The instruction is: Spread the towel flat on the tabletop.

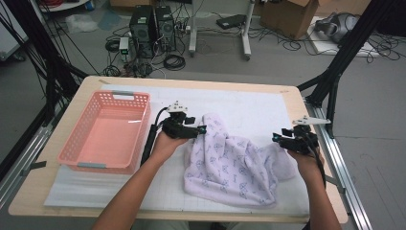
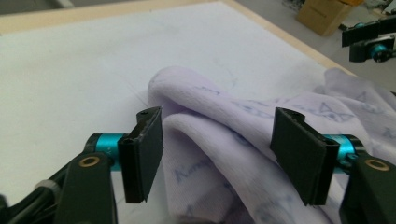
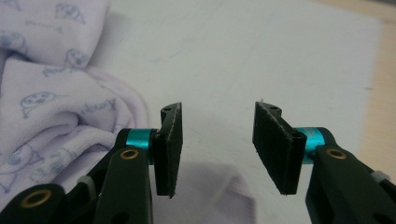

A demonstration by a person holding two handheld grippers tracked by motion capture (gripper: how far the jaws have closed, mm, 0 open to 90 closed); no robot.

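A lilac cloth (image 1: 230,163) with a small blue print lies crumpled on the white mat (image 1: 258,103). My left gripper (image 1: 203,129) hovers at the cloth's upper left corner. In the left gripper view its jaws (image 2: 218,128) stand wide apart, and a fold of the cloth (image 2: 224,107) lies between and beyond them without touching the pads. My right gripper (image 1: 275,137) is at the cloth's right edge. In the right gripper view it (image 3: 218,116) is open over bare mat with nothing between its jaws, and the cloth (image 3: 56,93) lies to its left.
A pink plastic basket (image 1: 76,143) stands empty at the table's left side. The wooden table edge (image 1: 297,103) runs close by the right gripper. Black frame legs, cables and boxes stand on the floor beyond the table.
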